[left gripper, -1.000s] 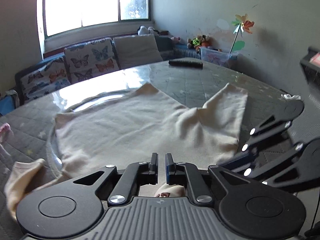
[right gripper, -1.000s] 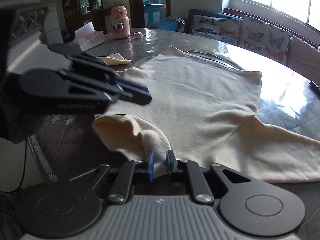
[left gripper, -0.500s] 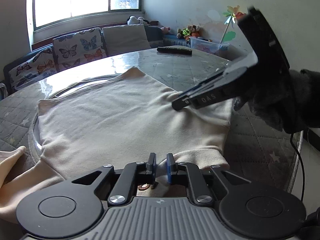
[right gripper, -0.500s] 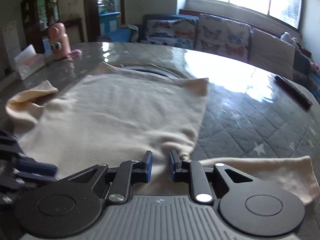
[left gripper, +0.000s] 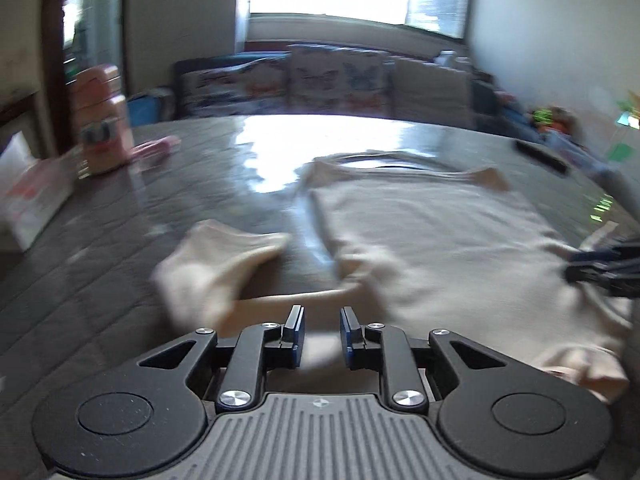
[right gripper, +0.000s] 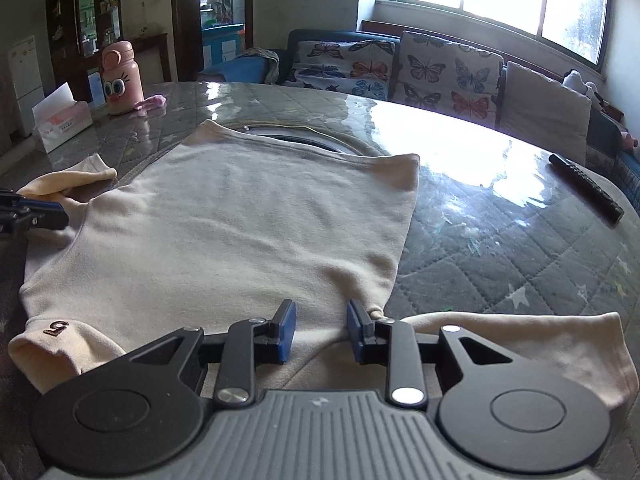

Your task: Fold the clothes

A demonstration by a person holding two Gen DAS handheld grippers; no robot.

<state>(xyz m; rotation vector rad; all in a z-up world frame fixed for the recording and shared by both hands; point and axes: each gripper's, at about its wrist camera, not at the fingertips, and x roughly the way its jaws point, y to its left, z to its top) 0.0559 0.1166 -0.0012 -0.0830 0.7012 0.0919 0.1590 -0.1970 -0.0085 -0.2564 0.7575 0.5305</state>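
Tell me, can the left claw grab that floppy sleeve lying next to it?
Probably yes. The left claw is open, and the sleeve lies on the table just ahead and to its left, with nothing between them. The view is blurry, though.

1. The whole left wrist view is smeared by motion; the pink bottle (left gripper: 102, 120) at upper left shows no clear face or edge.
2. The box (left gripper: 30, 196) at the left edge of that view is cut off, its print unreadable.
3. The right gripper (left gripper: 576, 266) enters at the right edge; only its dark tips show.
4. In the right wrist view, the left gripper (right gripper: 60, 214) is cut off at the left edge.
5. The cream shirt (right gripper: 240, 220) has its lower part hidden behind the near gripper body at bottom centre.
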